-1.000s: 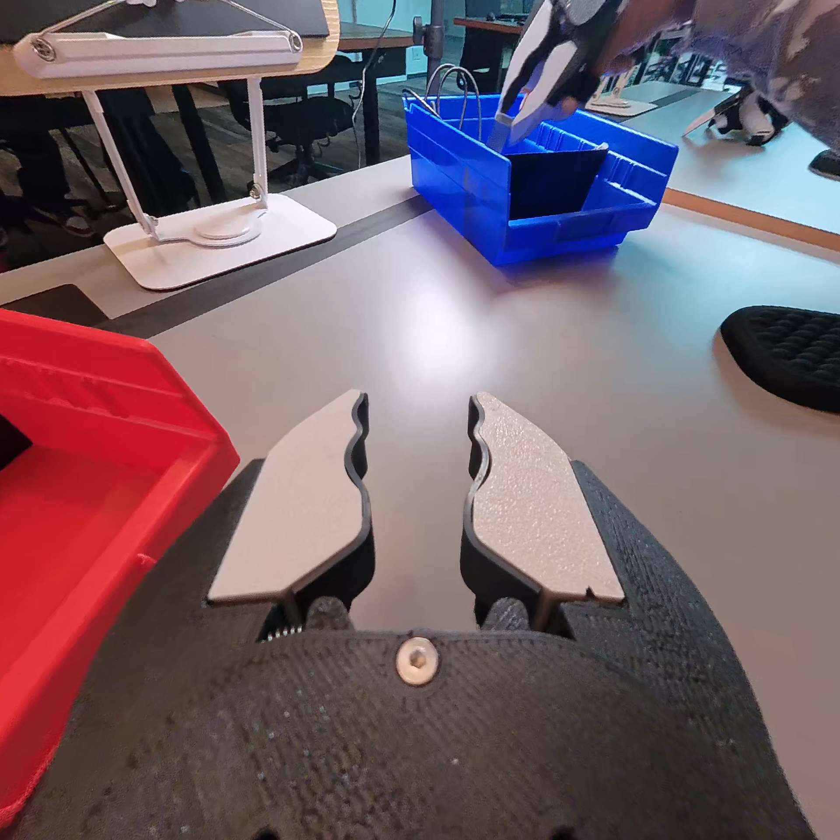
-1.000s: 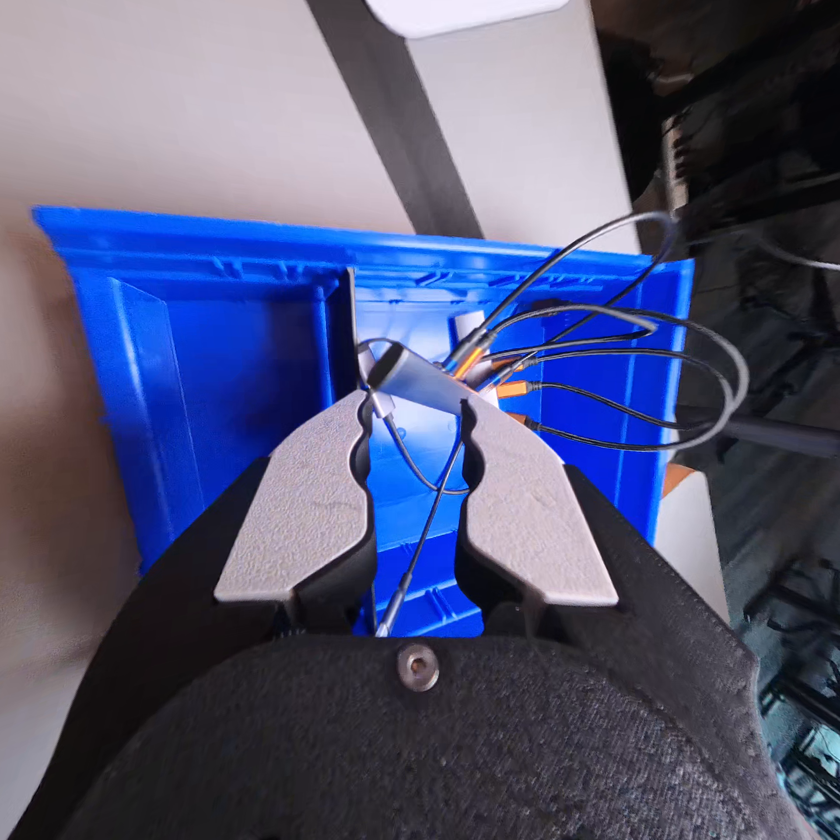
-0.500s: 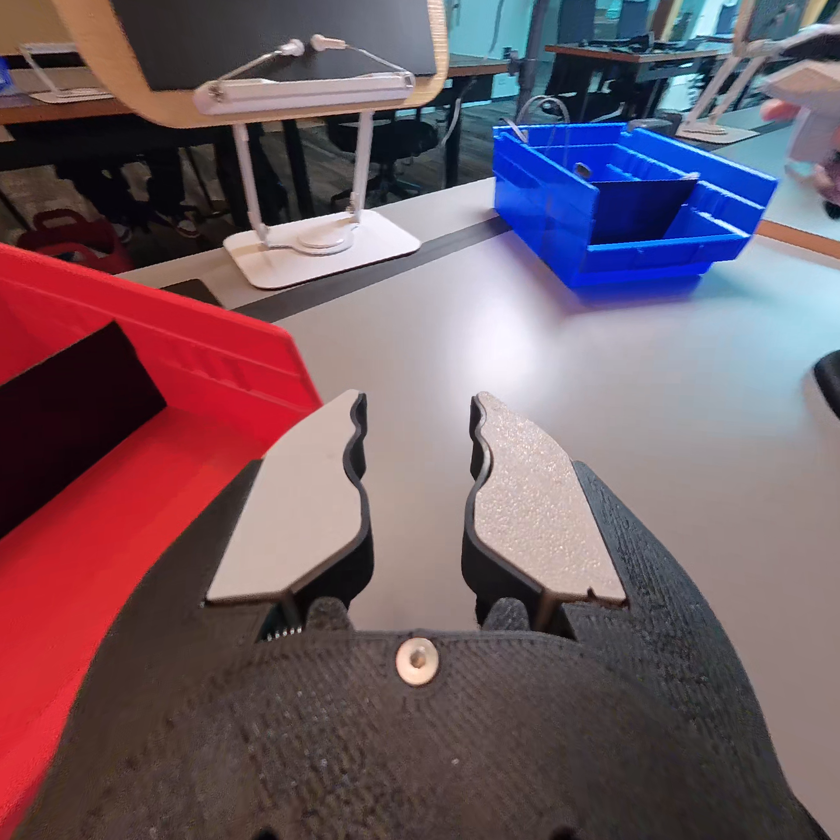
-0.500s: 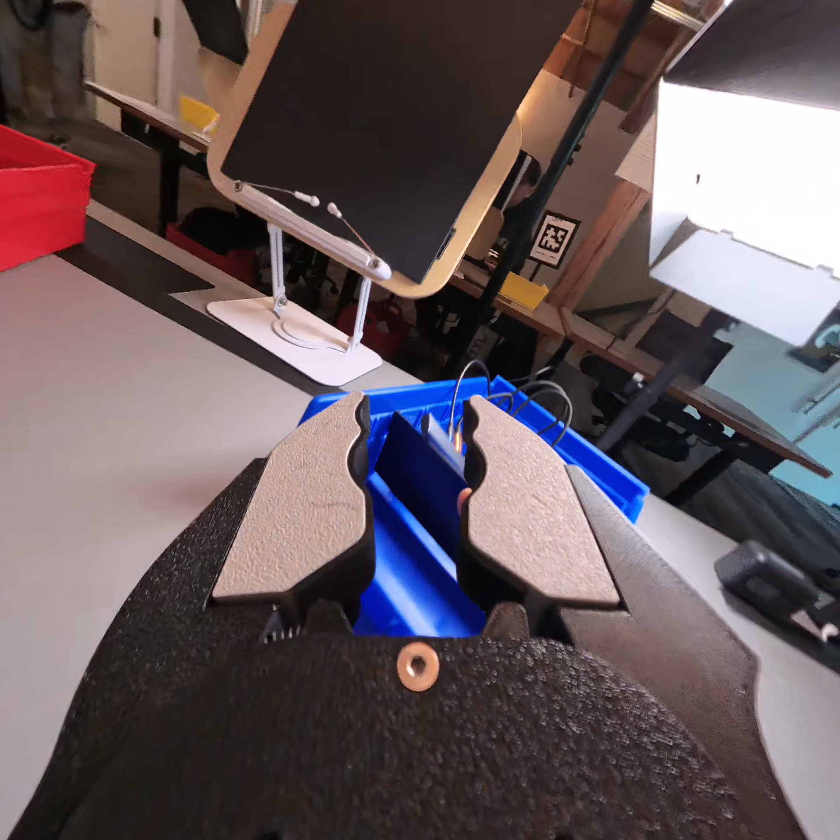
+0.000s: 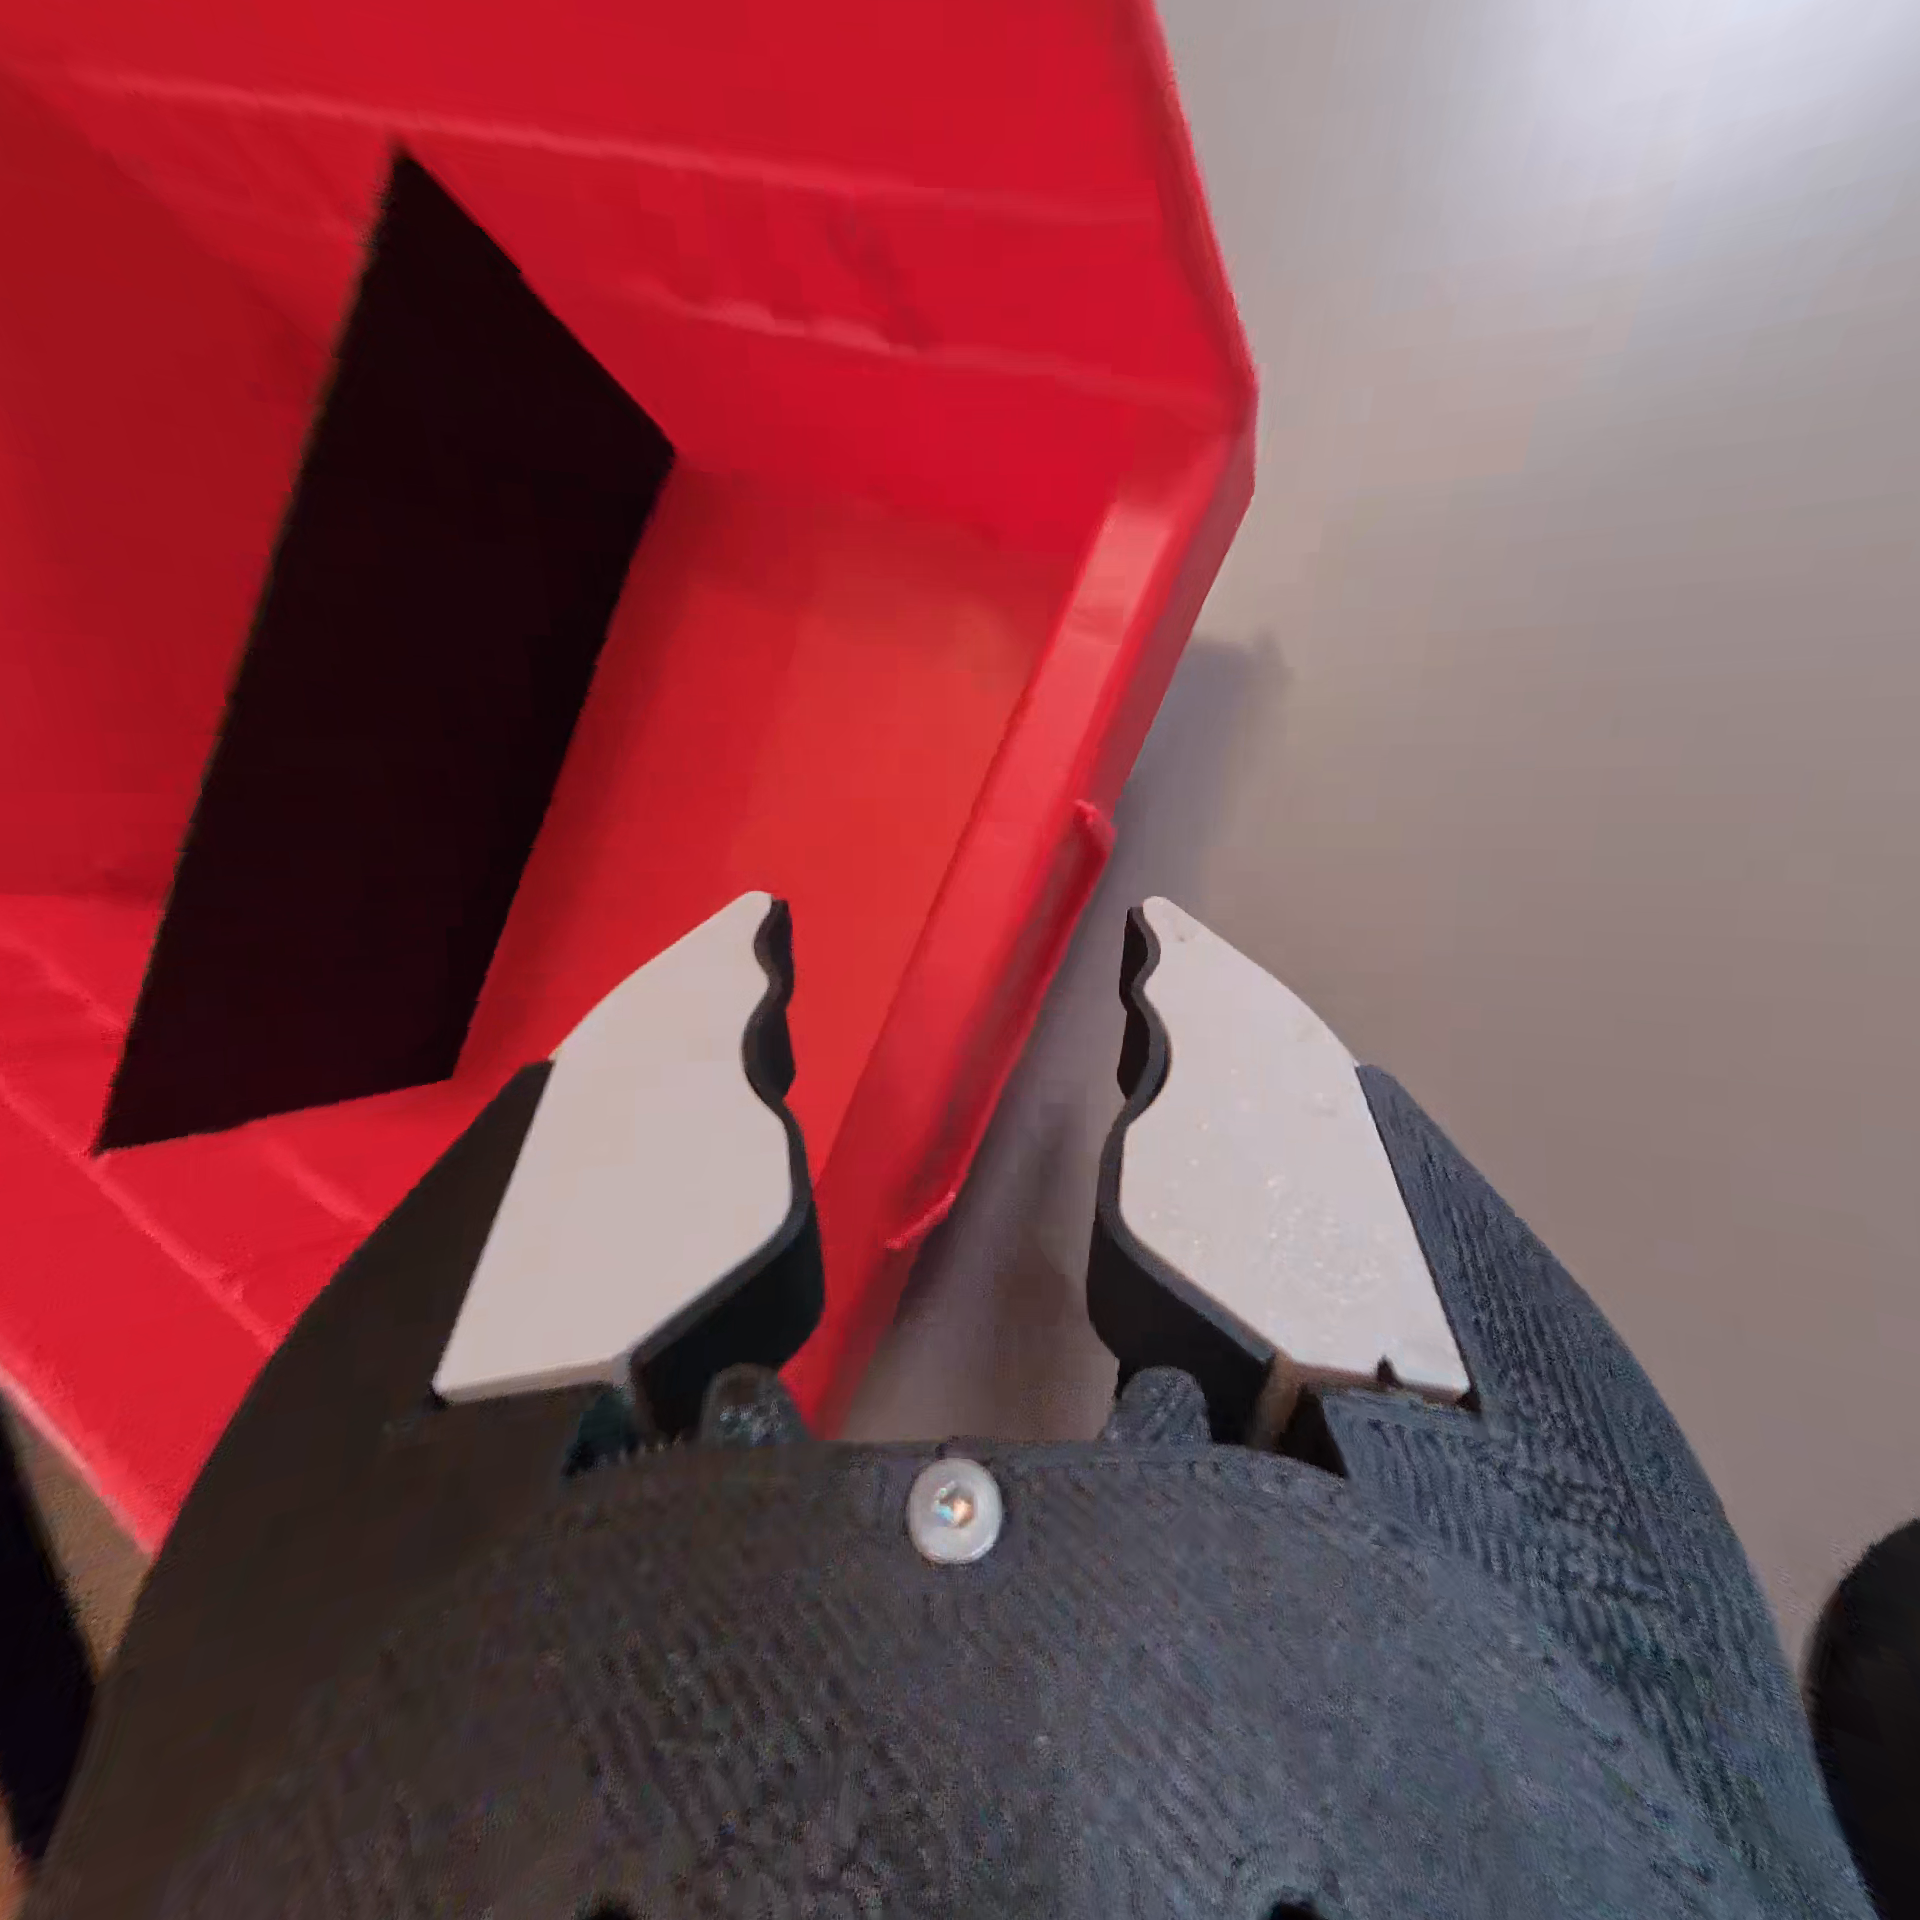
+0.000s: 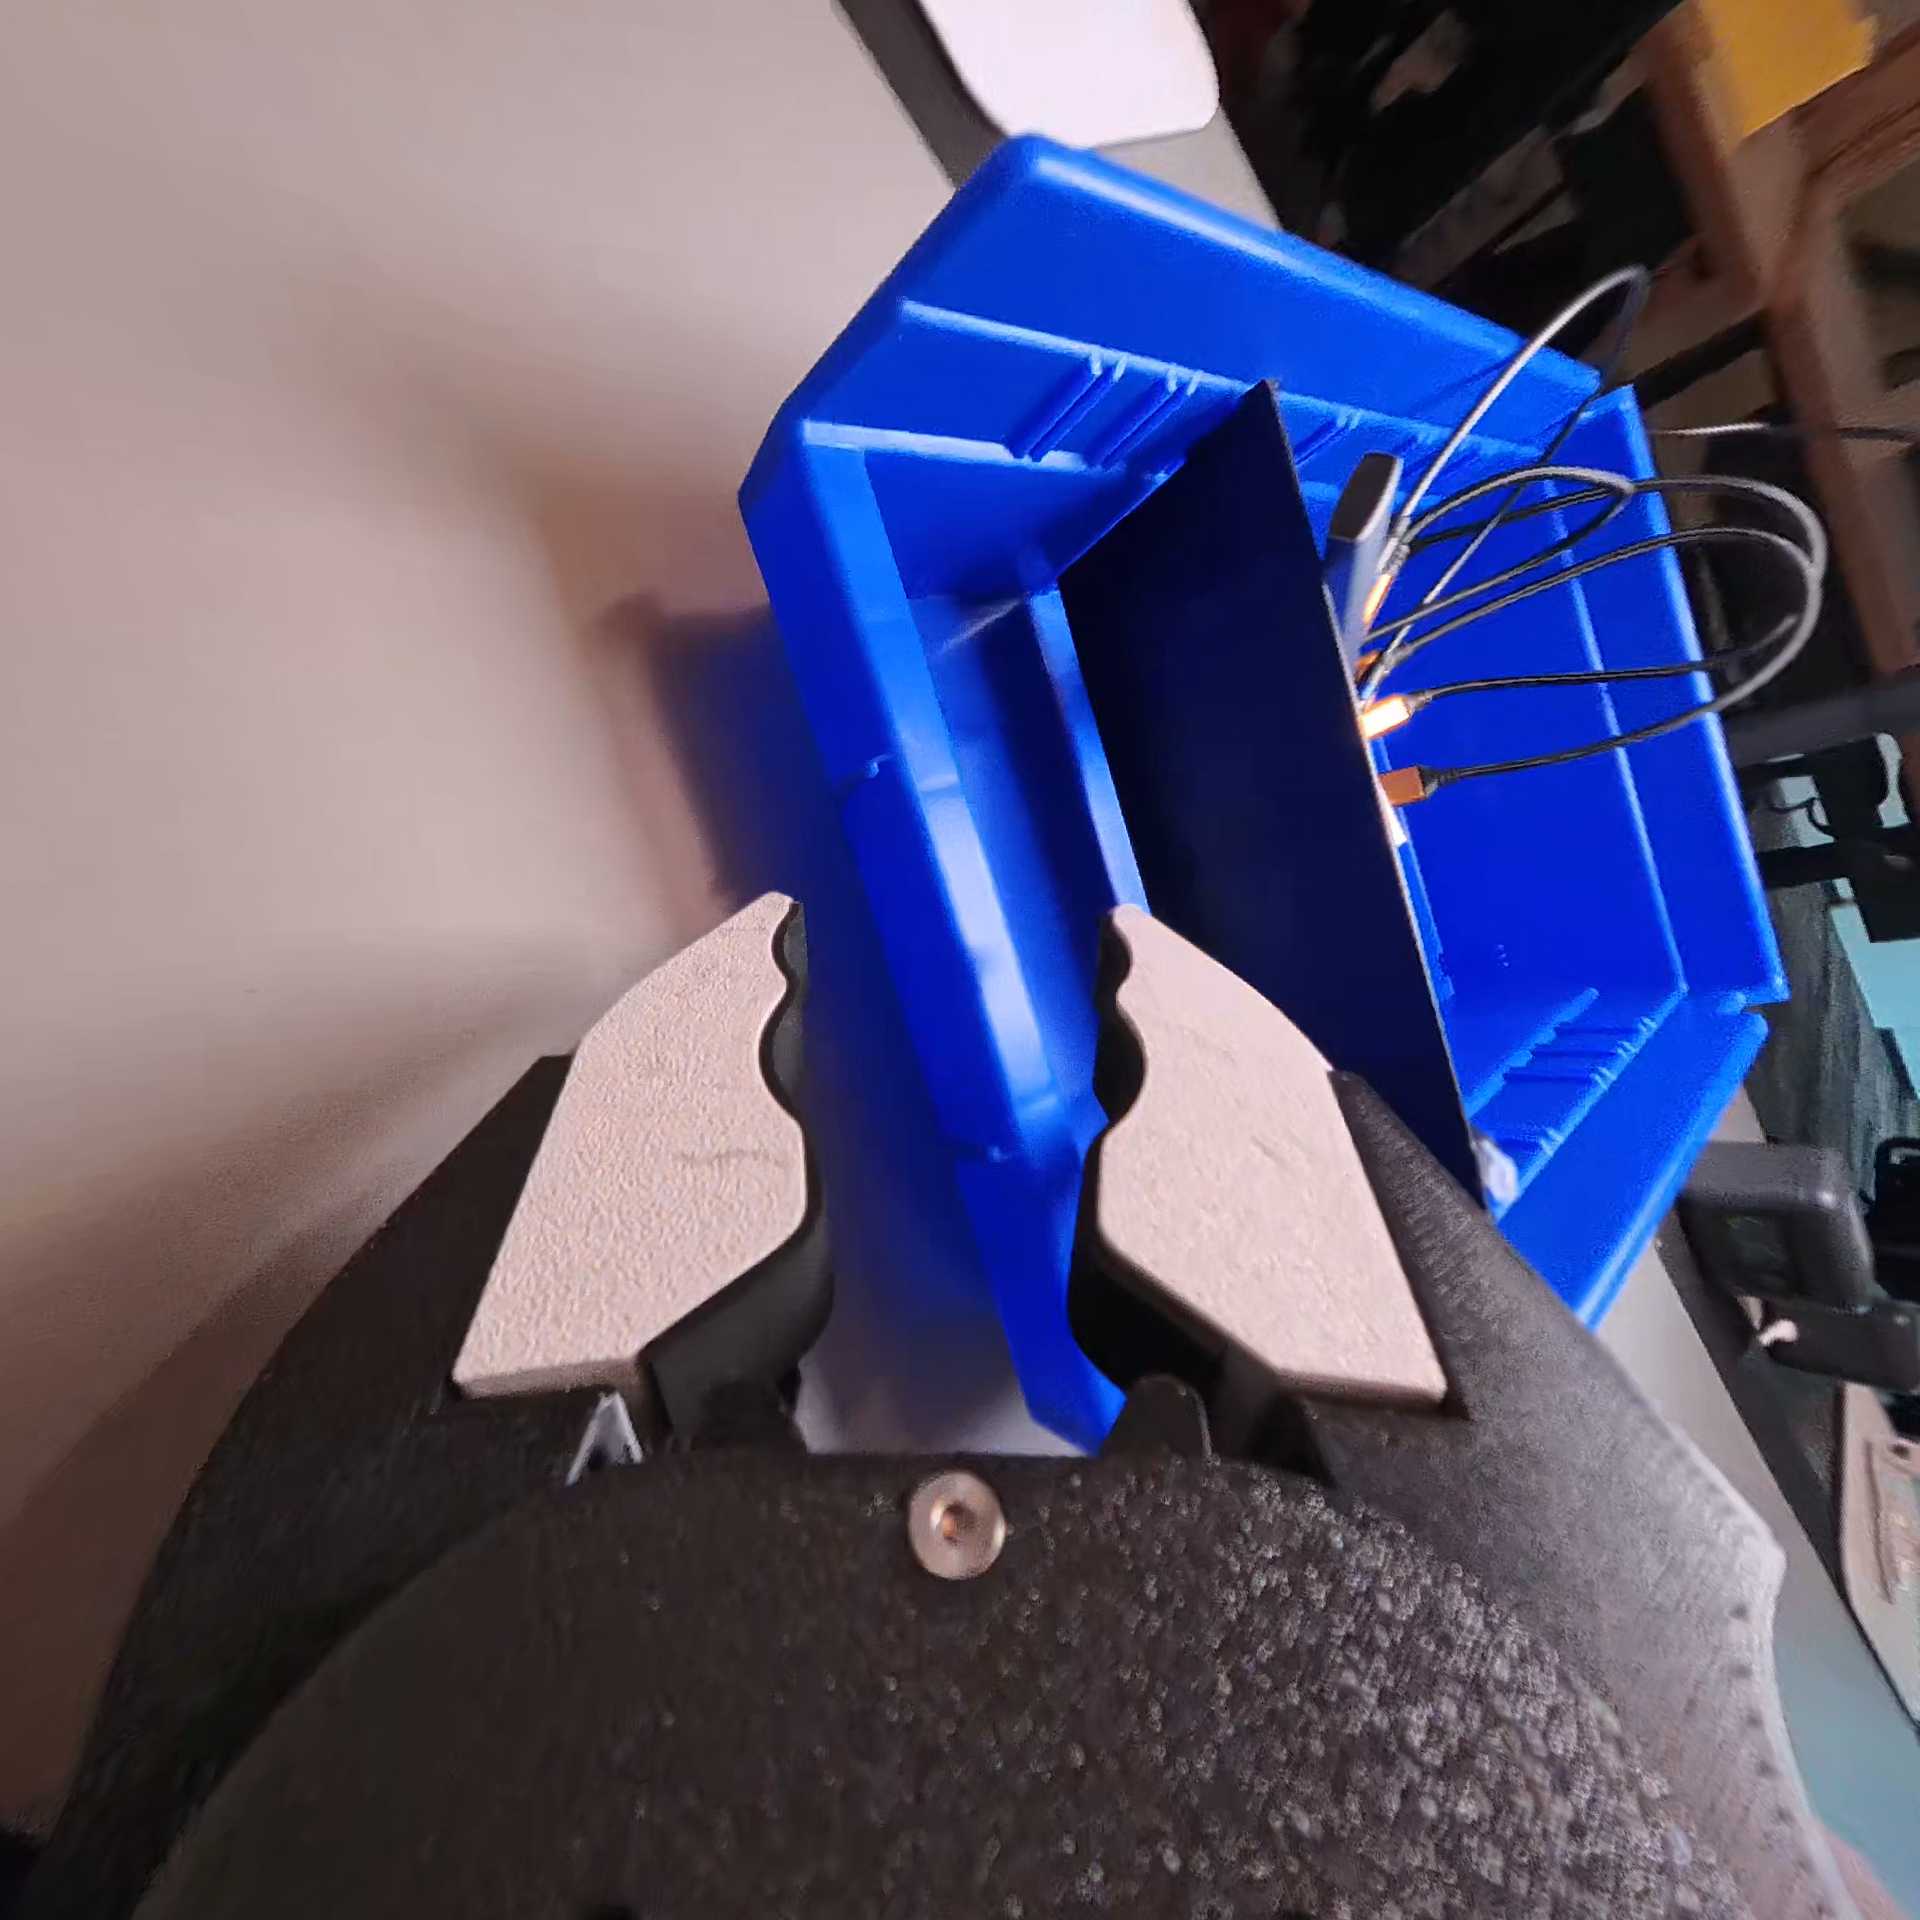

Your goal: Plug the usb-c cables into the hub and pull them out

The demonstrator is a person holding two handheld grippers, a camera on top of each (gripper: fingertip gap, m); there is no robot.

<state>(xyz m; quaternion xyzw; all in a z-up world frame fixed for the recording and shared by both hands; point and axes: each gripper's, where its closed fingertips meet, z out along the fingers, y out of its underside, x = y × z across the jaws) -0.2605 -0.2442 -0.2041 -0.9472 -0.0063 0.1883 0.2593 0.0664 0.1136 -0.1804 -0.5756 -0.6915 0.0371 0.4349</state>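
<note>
In the right wrist view a blue bin [image 6: 904,582] stands on the grey table with a dark divider [image 6: 1226,748] across it. Behind the divider a grey hub [image 6: 1369,499] stands on end, with several thin dark cables [image 6: 1621,582] with orange plugs [image 6: 1408,784] looping from it. My right gripper [image 6: 951,935] is open and empty, over the bin's near wall. In the left wrist view my left gripper [image 5: 956,925] is open and empty, straddling the right wall of a red bin [image 5: 1132,644] from above.
The red bin holds a black divider [image 5: 416,665] and nothing else that shows. Grey table [image 5: 1558,623] lies right of it. A white stand base [image 6: 1070,73] sits beyond the blue bin. A dark device [image 6: 1787,1257] lies right of the blue bin. The tips of one gripper are about 50 cm away from the tips of the other.
My left gripper swung left and tipped down over the red bin's wall, opening wider. My right gripper rolled and now looks down on the blue bin from its near side.
</note>
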